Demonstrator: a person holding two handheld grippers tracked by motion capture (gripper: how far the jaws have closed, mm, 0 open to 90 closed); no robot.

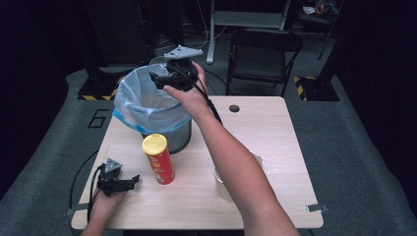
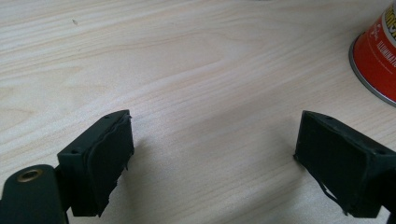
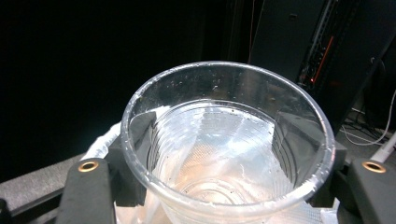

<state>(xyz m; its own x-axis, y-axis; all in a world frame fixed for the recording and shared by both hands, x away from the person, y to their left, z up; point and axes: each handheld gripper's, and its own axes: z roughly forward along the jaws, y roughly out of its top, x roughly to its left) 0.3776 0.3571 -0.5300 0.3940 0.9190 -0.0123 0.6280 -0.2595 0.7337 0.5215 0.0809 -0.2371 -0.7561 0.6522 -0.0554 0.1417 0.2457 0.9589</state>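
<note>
One pale wooden worktop (image 1: 275, 142) carries a black mesh bin lined with a blue plastic bag (image 1: 147, 105) at ten o'clock. Above the bin's rim, the right hand-held gripper (image 3: 226, 154) clamps a clear plastic cup (image 3: 224, 140). At seven o'clock, the left hand-held gripper (image 2: 212, 163) rests wide and unfilled beside a red crisp tube with a yellow lid (image 1: 158, 158).

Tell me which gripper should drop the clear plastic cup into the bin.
Right. The right gripper already clamps the clear plastic cup above the bag-lined mesh bin; the left gripper rests open on the wooden table.
</note>
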